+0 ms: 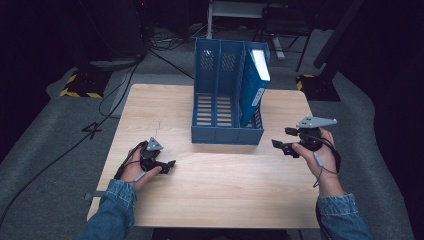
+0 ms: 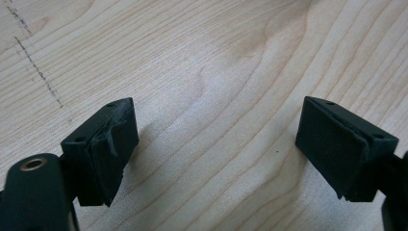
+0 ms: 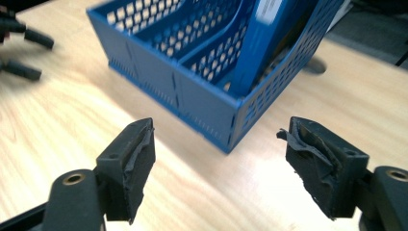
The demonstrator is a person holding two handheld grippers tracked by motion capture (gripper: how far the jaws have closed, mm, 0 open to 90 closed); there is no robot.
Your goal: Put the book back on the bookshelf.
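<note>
Plastic file rack [image 1: 227, 95], blue and perforated, stands near the tabletop's [image 1: 215, 185] far edge, a blue binder [image 1: 254, 85] leaning in its right-hand compartment. Stiff and probably light, the binder looks best gripped by its upper spine; its smooth cover may slip. Right gripper [image 1: 286, 141] hovers near the right edge, jaws apart and empty. Left gripper [image 1: 167, 165] rests near the left edge, jaws also spread with nothing between. Right gripper view brings out the rack's near corner [image 3: 226, 125]; left gripper view gives bare wood grain [image 2: 216, 72].
</note>
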